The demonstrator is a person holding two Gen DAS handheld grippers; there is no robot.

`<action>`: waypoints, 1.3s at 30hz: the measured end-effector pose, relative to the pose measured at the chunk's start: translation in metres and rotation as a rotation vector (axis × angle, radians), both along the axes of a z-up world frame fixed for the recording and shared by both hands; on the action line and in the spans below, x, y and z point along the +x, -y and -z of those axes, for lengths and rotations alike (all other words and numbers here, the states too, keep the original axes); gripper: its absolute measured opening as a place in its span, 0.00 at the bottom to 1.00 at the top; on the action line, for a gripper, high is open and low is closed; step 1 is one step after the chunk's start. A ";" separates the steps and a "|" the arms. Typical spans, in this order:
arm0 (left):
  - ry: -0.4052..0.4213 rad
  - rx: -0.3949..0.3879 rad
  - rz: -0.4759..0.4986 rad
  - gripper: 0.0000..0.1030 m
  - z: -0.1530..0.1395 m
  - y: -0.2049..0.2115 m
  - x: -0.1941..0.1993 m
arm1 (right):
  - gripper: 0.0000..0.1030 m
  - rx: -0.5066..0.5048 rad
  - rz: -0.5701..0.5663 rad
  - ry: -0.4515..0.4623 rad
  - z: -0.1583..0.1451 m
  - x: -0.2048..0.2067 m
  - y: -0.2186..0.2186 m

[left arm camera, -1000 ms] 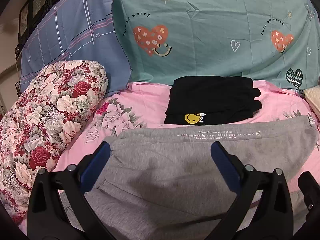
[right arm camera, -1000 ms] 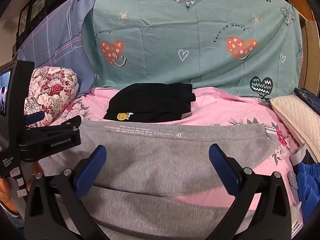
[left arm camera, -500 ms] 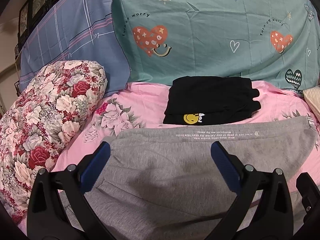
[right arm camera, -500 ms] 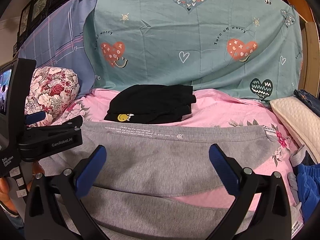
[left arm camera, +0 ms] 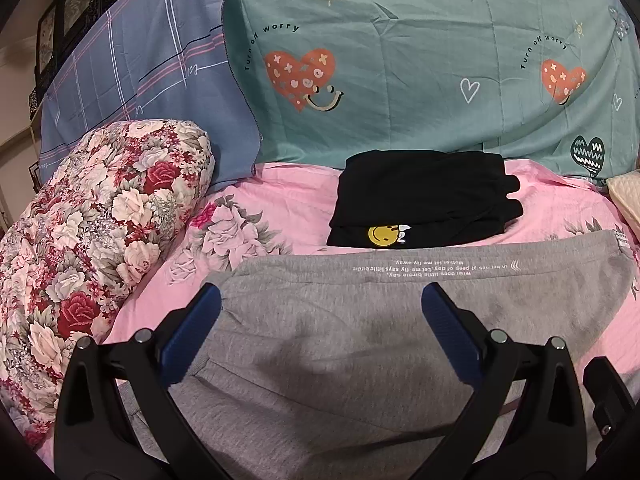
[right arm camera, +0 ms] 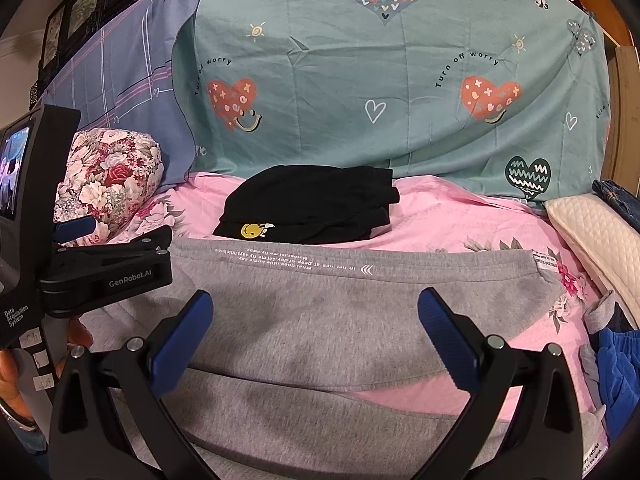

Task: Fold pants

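Left gripper [left arm camera: 320, 316] and right gripper [right arm camera: 314, 318]: both jaws spread wide, empty, above grey pants [right arm camera: 320, 312] lying flat on pink sheet [right arm camera: 460, 216]. You should pinch one fabric layer near edges, lift evenly.

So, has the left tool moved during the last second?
Yes, slightly: in the right wrist view, the left tool has crept rightward, away from the floral pillow.
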State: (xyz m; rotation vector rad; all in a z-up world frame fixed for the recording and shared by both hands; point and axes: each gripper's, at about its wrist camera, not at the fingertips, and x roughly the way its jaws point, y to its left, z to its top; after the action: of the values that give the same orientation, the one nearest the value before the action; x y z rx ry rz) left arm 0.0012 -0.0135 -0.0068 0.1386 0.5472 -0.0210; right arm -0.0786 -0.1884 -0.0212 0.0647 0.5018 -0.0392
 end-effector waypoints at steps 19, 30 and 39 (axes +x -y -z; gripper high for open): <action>-0.029 0.003 0.002 0.98 0.005 -0.001 0.005 | 0.99 0.001 -0.012 -0.015 0.004 0.002 -0.002; -0.180 -0.026 0.002 0.98 0.021 -0.004 0.021 | 0.99 0.000 -0.008 -0.016 0.004 0.003 -0.002; -0.219 -0.087 0.057 0.98 0.027 -0.002 0.019 | 0.99 -0.002 0.000 -0.027 0.006 0.004 -0.002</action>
State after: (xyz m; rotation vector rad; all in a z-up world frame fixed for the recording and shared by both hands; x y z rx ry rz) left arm 0.0206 -0.0114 -0.0341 0.0671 0.7602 -0.1167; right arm -0.0746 -0.1866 -0.0276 0.0620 0.5285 -0.0406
